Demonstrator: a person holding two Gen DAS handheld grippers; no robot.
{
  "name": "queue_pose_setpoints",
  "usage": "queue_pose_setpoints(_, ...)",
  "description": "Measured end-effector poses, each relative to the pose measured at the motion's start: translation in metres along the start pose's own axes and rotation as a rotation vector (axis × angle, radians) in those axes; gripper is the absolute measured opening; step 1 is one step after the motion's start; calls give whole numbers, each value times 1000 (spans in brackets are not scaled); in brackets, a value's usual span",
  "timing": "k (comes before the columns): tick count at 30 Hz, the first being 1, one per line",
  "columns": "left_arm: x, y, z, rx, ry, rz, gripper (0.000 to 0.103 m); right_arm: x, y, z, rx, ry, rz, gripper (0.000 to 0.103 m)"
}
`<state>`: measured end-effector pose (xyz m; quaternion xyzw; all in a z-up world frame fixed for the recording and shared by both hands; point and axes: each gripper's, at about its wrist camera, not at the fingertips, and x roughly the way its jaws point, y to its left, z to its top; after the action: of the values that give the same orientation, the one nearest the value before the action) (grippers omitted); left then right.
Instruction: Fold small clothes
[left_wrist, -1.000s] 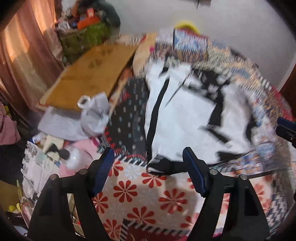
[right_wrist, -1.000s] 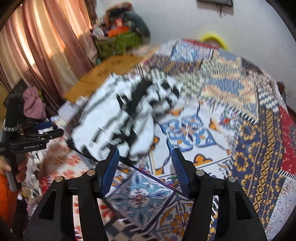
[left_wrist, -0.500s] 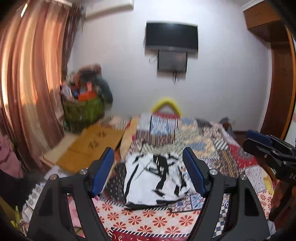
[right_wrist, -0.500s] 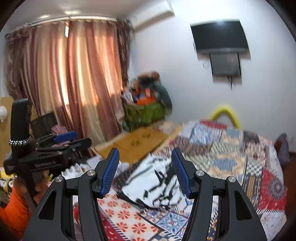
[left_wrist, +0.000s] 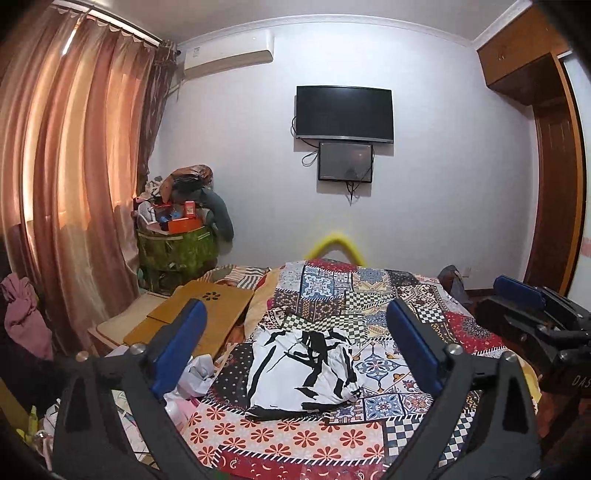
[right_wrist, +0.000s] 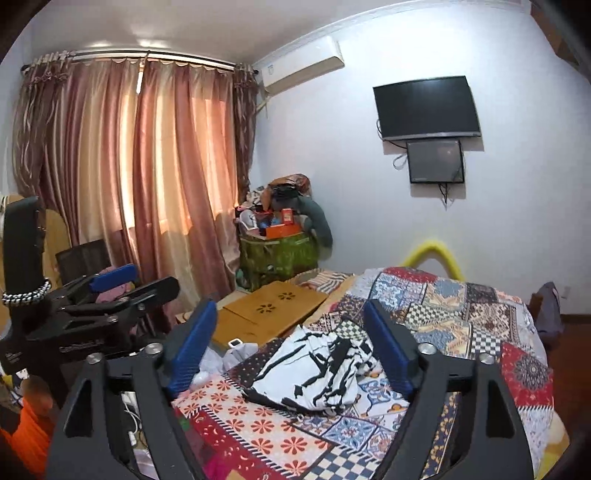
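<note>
A white garment with black markings (left_wrist: 301, 371) lies crumpled on the patchwork bedspread (left_wrist: 391, 306), near the bed's front left part. It also shows in the right wrist view (right_wrist: 314, 373). My left gripper (left_wrist: 295, 350) is open and empty, held well back from and above the garment. My right gripper (right_wrist: 291, 350) is open and empty too, also held back from the bed. The right gripper appears at the right edge of the left wrist view (left_wrist: 532, 314). The left gripper appears at the left of the right wrist view (right_wrist: 92, 302).
A wooden lap table (left_wrist: 199, 314) lies left of the bed. A green bin heaped with things (left_wrist: 177, 247) stands by the curtains (left_wrist: 74, 184). Crumpled paper and clutter (left_wrist: 195, 376) sit beside the bed's left edge. A TV (left_wrist: 343, 114) hangs on the far wall.
Both grippers have pulled back and tilted up from close over the garment, so the whole room is in view. The garment lies on the bed, let go.
</note>
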<state>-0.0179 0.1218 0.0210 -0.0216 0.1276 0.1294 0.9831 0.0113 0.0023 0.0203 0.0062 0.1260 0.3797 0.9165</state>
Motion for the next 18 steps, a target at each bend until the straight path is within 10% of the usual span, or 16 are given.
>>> queue_pose_setpoints(18,-4,4,-7,-16,6,-5,103,-6,4,-5,-10,-3,-67,102)
